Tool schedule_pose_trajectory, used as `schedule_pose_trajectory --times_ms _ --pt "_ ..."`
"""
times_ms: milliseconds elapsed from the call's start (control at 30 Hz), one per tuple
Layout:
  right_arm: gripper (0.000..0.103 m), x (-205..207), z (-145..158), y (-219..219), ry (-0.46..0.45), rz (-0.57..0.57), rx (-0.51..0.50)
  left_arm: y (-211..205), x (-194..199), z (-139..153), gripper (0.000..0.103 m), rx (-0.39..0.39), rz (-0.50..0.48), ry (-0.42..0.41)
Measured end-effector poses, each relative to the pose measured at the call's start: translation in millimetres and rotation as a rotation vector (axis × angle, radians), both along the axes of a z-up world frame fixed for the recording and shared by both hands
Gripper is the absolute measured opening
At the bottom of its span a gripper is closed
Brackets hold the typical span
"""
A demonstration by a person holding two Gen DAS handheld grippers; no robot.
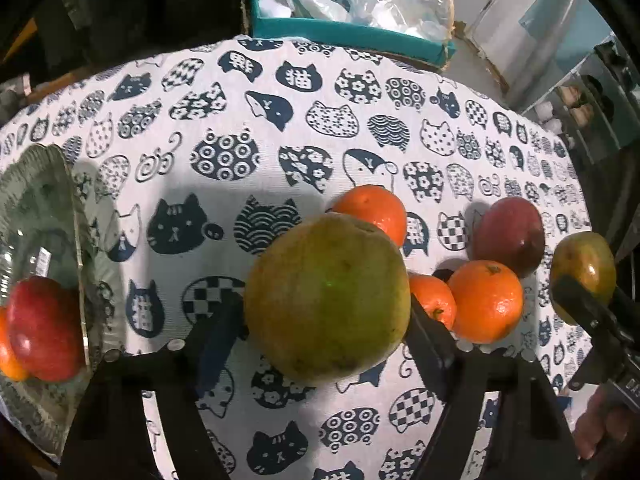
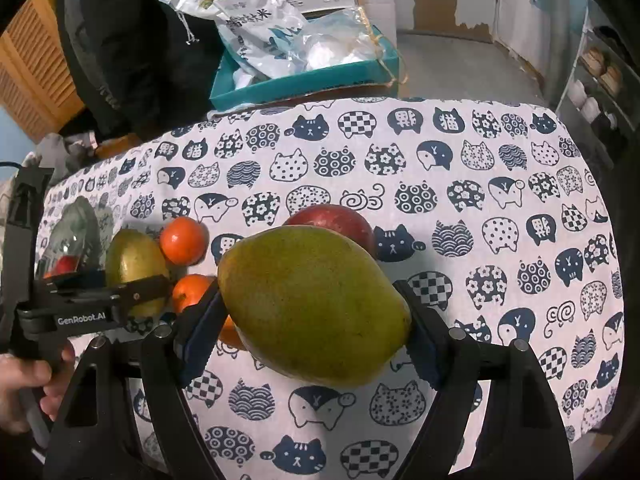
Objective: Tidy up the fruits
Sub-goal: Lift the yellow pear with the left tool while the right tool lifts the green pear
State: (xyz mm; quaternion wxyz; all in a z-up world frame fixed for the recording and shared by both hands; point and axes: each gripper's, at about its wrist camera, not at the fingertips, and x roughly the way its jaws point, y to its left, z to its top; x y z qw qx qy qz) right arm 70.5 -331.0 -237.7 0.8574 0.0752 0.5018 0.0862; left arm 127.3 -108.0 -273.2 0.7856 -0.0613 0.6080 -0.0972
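Counter [image 1: 224,184]: draped in a white cloth [image 1: 280,168] printed with navy cat heads. Resting on it:
- clear glass dish [image 1: 52,208] at the left edge, holding a red fruit [image 1: 44,328];
- three oranges, one farther back [image 1: 374,208], two side by side [image 1: 434,300] [image 1: 486,300];
- a dark red mango [image 1: 512,234] just behind the pair.

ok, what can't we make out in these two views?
- Left wrist view: whether the left fingers press the green mango; its bulge hides the contact.
- Left wrist view: glass dish contents, cut by the left edge.
- Right wrist view: one orange, mostly behind the right-held mango and a finger.
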Motion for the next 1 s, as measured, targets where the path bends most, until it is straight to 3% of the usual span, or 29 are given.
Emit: schedule_pose_trajectory --times_ms 433,1000 --pt "0.081 0.0 7.5 5.6 -0.041 0.017 -0.042 -7.8 -12.9 8.9 0.074 0.083 -0.062 -0.056" --pt "0.081 -9.8 55.1 11.3 -0.142 0.013 -0.083 3.1 -35.9 77.9 0.074 0.073 -0.063 -0.239"
